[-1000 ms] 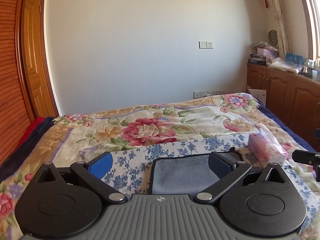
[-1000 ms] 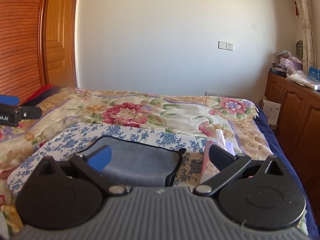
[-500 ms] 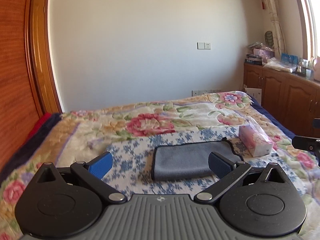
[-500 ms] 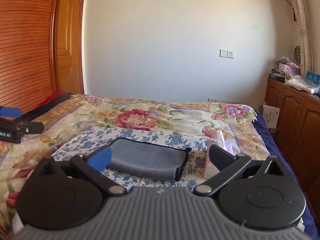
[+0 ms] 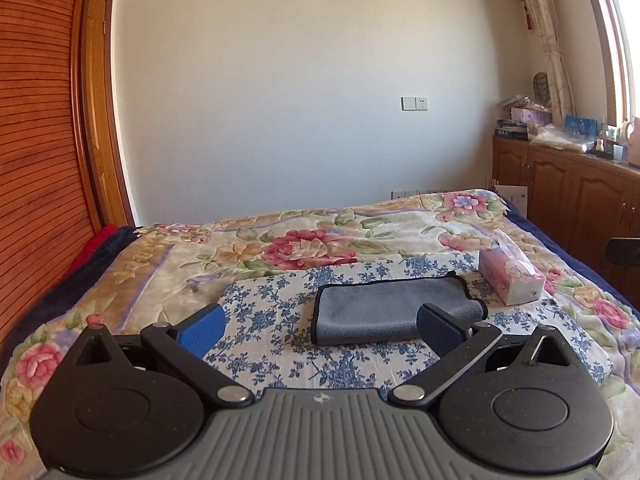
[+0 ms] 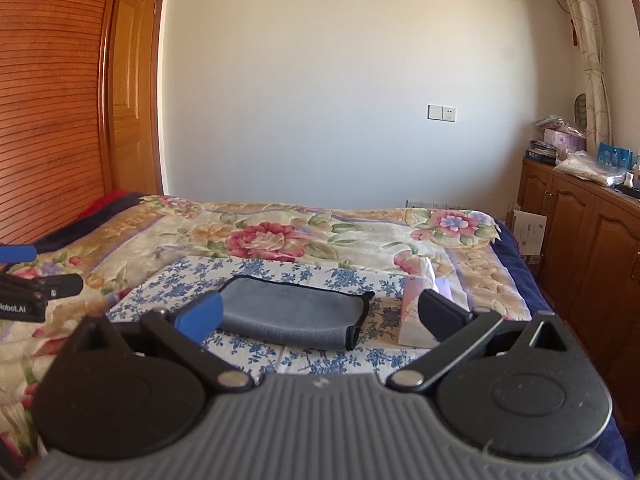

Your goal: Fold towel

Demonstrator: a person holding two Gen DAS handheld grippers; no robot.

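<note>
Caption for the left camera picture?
Open left tool above a folded grey towel on a floral bed.

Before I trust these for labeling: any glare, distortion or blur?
Left wrist view: window top right blown out, door frame bowed by fisheye, grey towel sharp. Right wrist view: evenly lit, same bowing, towel sharp, cabinet-top clutter soft.

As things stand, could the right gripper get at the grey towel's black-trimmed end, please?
Probably yes. The right gripper is open and holds nothing, and the grey towel lies flat just ahead. The tissue pack sits beside that end, apart from it.
</note>
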